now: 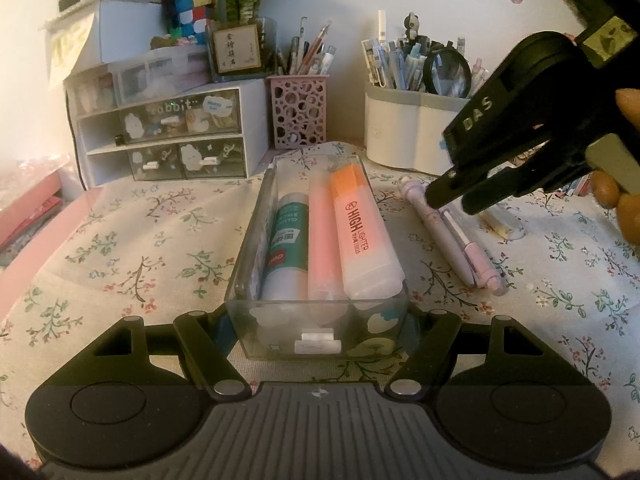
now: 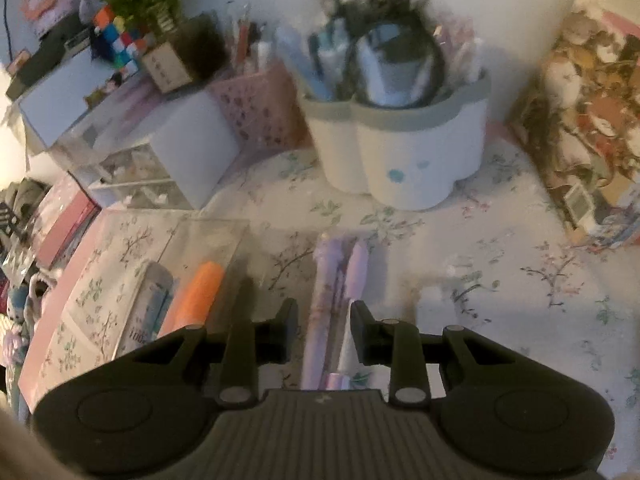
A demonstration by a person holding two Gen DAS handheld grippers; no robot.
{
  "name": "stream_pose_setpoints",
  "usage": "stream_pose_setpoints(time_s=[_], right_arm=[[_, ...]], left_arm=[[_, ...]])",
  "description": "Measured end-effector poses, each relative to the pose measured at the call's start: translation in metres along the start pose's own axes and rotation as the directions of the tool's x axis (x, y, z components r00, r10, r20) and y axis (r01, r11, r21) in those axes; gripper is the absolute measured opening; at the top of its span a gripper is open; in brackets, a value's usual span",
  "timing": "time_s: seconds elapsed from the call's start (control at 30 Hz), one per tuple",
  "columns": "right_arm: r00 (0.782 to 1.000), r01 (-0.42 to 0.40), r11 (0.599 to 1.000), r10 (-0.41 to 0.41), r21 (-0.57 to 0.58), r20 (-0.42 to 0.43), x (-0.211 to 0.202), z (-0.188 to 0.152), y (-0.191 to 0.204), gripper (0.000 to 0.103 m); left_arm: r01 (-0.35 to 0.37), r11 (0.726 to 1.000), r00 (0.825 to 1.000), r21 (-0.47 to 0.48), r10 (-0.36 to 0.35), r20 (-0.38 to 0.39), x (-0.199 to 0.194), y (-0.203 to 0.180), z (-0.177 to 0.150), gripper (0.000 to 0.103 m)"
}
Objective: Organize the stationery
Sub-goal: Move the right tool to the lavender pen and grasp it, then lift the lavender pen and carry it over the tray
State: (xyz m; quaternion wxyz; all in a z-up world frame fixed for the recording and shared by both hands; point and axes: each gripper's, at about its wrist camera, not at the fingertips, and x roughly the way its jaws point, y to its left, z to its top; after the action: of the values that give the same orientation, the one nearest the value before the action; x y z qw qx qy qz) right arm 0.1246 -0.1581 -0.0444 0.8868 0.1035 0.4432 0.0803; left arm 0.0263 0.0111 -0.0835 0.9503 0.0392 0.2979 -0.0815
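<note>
A clear plastic tray (image 1: 248, 240) lies lengthwise on the floral cloth. It holds a glue stick (image 1: 286, 248), a pink pen (image 1: 322, 240) and an orange highlighter (image 1: 362, 236). My left gripper (image 1: 318, 320) is shut on the tray's near end. Two lilac pens (image 1: 452, 232) lie right of the tray. My right gripper (image 1: 452, 196) hovers above their far ends, jaws a little apart and empty. In the right wrist view the right gripper (image 2: 324, 328) is open over the lilac pens (image 2: 320, 312), with the tray (image 2: 200, 248) to the left.
At the back stand a small drawer unit (image 1: 168, 140), a pink perforated pen cup (image 1: 298, 110) and a white holder (image 1: 408, 132) full of pens and a magnifier. A printed box (image 2: 588, 120) stands at the right. A pale small item (image 1: 498, 222) lies beyond the pens.
</note>
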Motion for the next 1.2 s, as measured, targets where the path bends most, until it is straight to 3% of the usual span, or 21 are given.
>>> stream_pose_setpoints(time_s=[0.4, 0.57, 1.2], right_arm=[[0.999, 0.029, 0.990, -0.033, -0.139, -0.029, 0.022, 0.003, 0.024, 0.022], [0.997, 0.052, 0.986, -0.059, -0.158, -0.040, 0.030, 0.002, 0.028, 0.009], [0.998, -0.039, 0.997, 0.041, 0.061, -0.037, 0.023, -0.003, 0.006, 0.009]], left_arm=[[0.001, 1.000, 1.000, 0.001, -0.001, 0.000, 0.000, 0.000, 0.000, 0.073], [0.002, 1.000, 1.000, 0.000, -0.002, 0.000, 0.000, 0.000, 0.000, 0.073], [0.003, 1.000, 1.000, 0.000, -0.003, 0.001, 0.000, 0.001, 0.000, 0.073]])
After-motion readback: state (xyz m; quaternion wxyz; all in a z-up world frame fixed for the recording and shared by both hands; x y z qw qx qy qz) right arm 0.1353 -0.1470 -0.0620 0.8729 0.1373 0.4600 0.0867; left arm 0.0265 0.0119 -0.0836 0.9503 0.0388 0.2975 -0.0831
